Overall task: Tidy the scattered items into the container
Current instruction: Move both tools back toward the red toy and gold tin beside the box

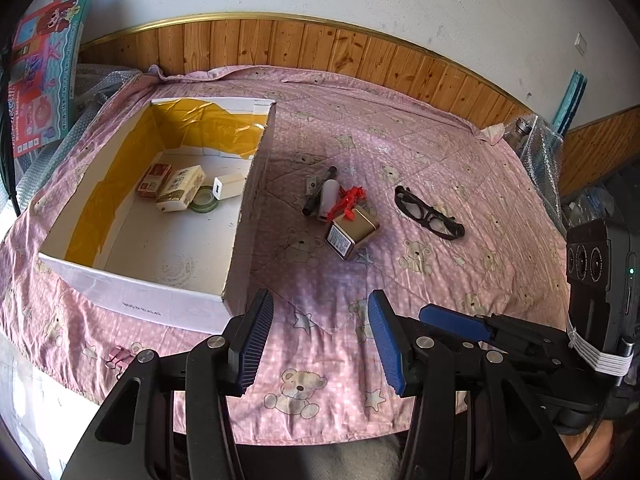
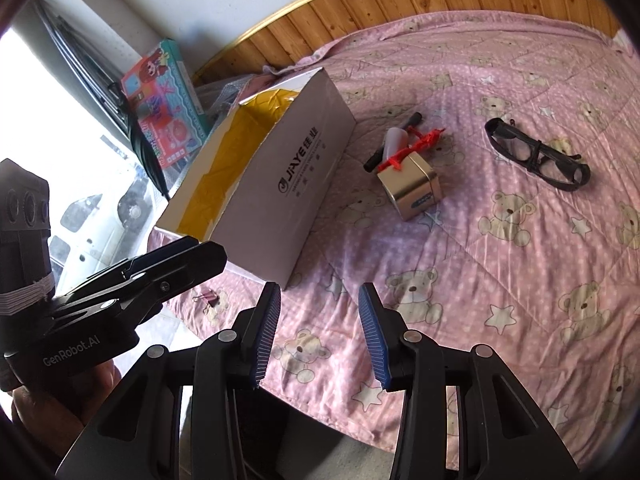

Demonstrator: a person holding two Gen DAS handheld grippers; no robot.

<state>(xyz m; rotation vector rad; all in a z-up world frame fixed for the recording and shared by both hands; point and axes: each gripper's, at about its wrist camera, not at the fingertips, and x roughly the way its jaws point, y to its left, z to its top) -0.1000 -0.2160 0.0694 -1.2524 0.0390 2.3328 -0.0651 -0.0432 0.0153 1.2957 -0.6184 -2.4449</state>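
Both claws, left (image 1: 320, 340) and right (image 2: 318, 334), spread and empty above the bedspread (image 1: 440, 160)

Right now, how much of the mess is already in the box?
About half. The box already holds two small packs, a tape roll and a white block. Nothing is in hand: the left gripper and right gripper are both open and empty. Still on the bedspread: the pen, bottle, red string, tin and glasses.
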